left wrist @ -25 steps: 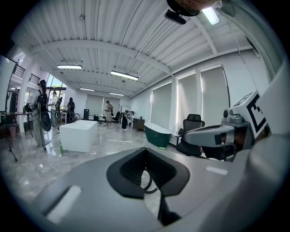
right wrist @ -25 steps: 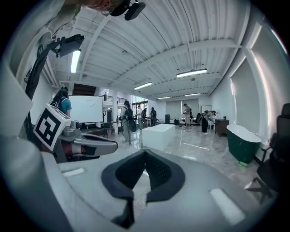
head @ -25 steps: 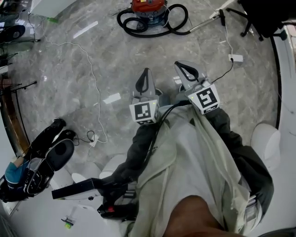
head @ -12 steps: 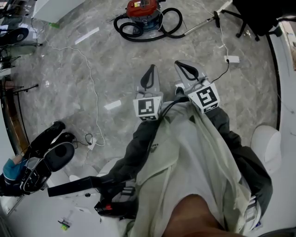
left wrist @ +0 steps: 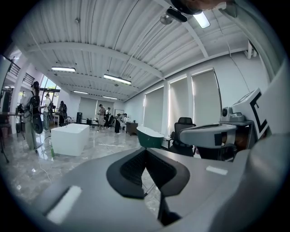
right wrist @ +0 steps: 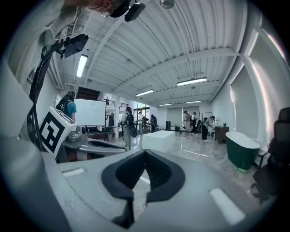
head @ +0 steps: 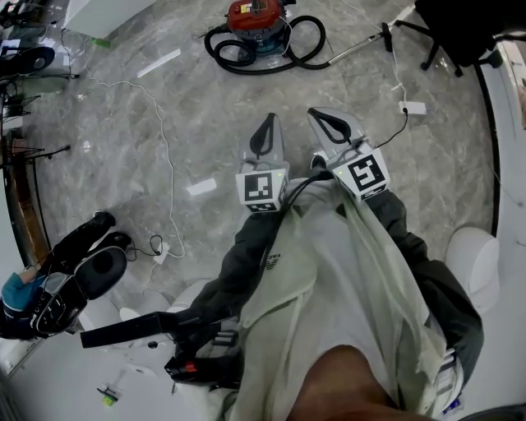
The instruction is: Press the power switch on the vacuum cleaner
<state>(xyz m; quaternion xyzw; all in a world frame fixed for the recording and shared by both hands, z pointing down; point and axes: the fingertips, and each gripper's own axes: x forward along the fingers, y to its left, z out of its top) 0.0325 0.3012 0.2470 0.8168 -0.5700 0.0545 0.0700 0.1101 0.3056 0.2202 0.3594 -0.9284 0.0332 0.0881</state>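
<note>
You're holding the left gripper (head: pixel 266 123) and right gripper (head: pixel 317 114) pressed together and empty, well apart from the vacuum cleaner (head: pixel 261 18), either approaching or leaving.

From the head, the floor (head: pixel 205 140) is viewed steeply downward, with the left gripper (head: pixel 266 123) and right gripper (head: pixel 319 117) close below and the vacuum cleaner (head: pixel 261 20) far off at the top edge. From each gripper, the hall is viewed roughly level along the jaws; the white tub (left wrist: pixel 70 138) and green tub (left wrist: pixel 149 137) are shared by both.
</note>
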